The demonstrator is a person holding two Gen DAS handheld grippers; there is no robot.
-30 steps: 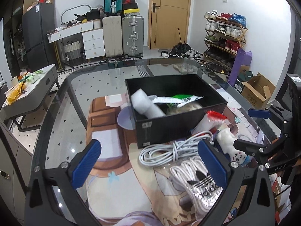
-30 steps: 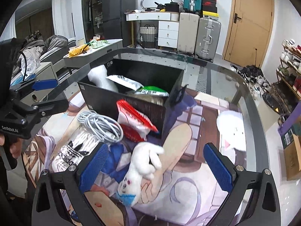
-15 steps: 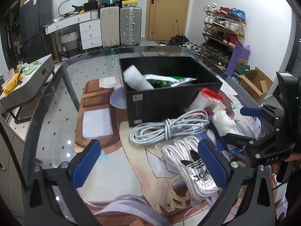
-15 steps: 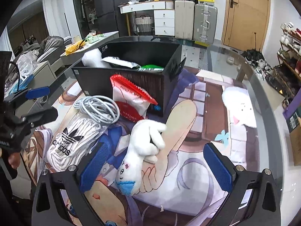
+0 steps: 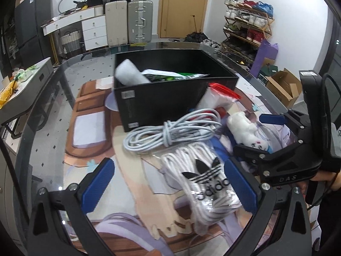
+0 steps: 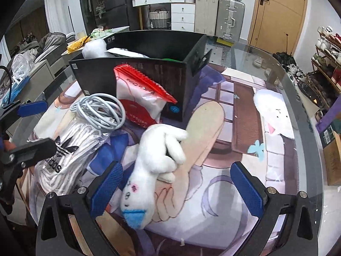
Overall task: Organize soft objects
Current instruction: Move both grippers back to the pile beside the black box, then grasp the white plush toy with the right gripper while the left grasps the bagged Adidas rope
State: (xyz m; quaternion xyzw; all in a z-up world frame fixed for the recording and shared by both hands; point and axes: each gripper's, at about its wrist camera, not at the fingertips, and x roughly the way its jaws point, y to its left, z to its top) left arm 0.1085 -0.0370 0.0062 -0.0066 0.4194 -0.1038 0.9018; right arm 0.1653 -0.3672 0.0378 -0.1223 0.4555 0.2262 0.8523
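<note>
Tongs both gape empty, the left gripper (image 5: pixel 168 183) over the bagged Adidas laces (image 5: pixel 204 177), the right gripper (image 6: pixel 175 188) over the white plush toy (image 6: pixel 157 160), whose blue-tipped end only its view shows, on the printed mat (image 6: pixel 223 162) covering a glass table (image 6: pixel 307 115) near the black box (image 5: pixel 170 98).

The printed mat (image 6: pixel 245 140) right of the black box (image 6: pixel 149 68) lies open, while coiled cable (image 6: pixel 100 111), red-topped pouch (image 6: pixel 140 98), bagged socks (image 6: pixel 64 155) and plush toy (image 6: pixel 157 157) crowd the box's near side.
</note>
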